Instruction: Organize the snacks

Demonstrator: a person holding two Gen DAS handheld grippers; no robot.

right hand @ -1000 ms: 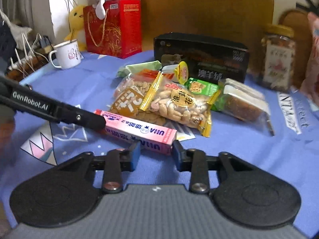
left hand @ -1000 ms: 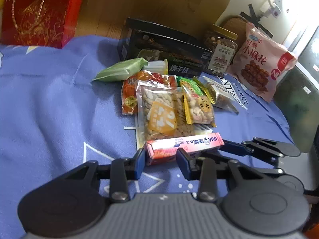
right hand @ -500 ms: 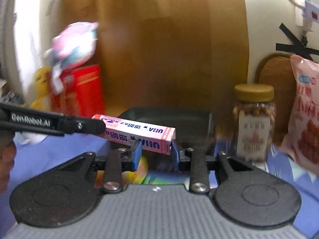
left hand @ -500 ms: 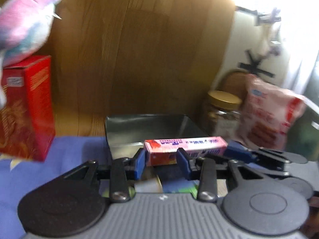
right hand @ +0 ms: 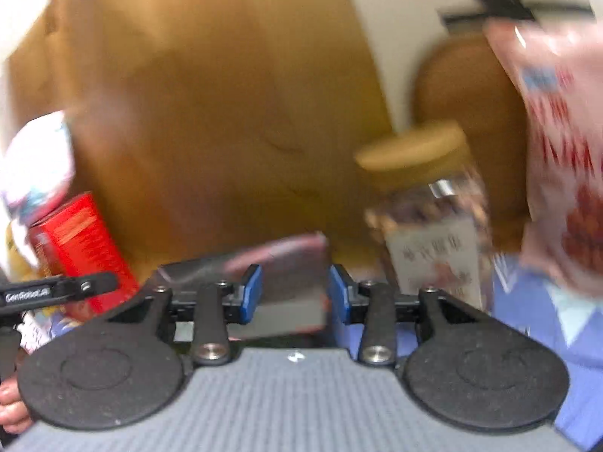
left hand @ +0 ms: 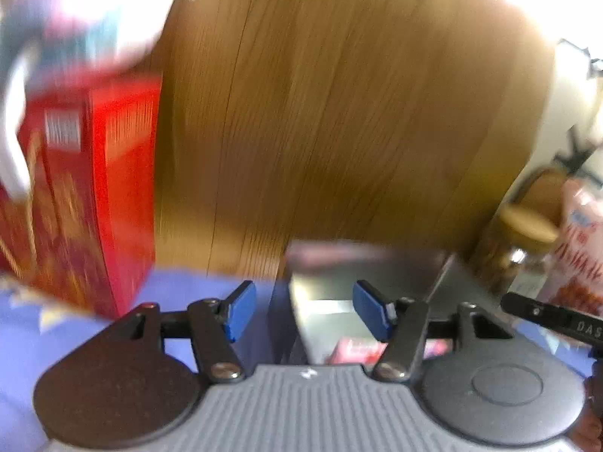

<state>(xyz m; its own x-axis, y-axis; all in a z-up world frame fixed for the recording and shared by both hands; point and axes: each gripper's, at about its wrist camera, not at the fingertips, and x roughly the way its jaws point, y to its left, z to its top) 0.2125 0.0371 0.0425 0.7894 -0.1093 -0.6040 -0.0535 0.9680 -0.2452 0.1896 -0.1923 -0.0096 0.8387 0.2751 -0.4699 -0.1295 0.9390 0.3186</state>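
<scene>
Both views are blurred by motion. My left gripper is open and empty above the near edge of the open black box. The pink candy box lies inside the black box, just below my right finger. My right gripper is open and empty, its fingers either side of the black box seen from the right. The tip of the right gripper shows at the right of the left wrist view.
A red gift bag stands at the left, with a plush toy above it. A nut jar with a gold lid and a pink snack bag stand at the right. A wooden panel rises behind. The cloth is blue.
Both grippers have opened and let go of the pink candy box, which now lies in the black box. Both cameras have moved closer to the box and tilted up.
</scene>
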